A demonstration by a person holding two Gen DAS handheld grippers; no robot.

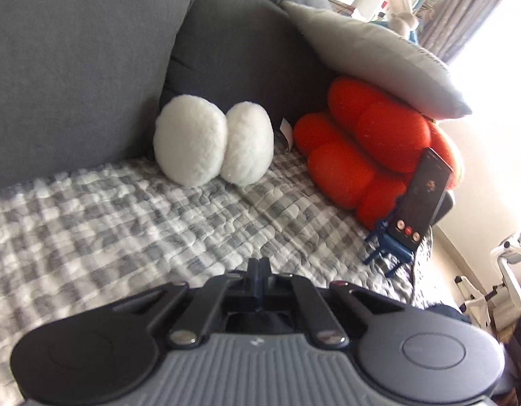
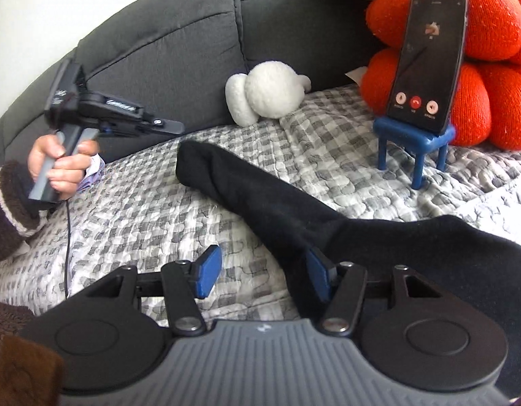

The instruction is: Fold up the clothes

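On the far left my left hand (image 2: 62, 165) holds the left gripper (image 1: 258, 265) lifted off the grey-and-white checked quilt (image 2: 142, 203), its jaws pressed together on nothing, I think simply parked out of the way. Further right, the long black knit garment (image 2: 260, 199) lies stretched slantwise across the quilt, its narrow end pointing towards the white fluffy plush toy (image 2: 270, 96) by the dark grey sofa back (image 2: 165, 44). My right gripper (image 2: 260, 274) stands partly open at the near end: the right blue pad touches the cloth, the left one is clear of it, so nothing is pinched yet. On the right, a black smartphone (image 2: 426, 64) leans on a small blue plastic stool (image 2: 412, 142) against the orange knitted cushion (image 2: 497, 17), propped so the screen faces me.
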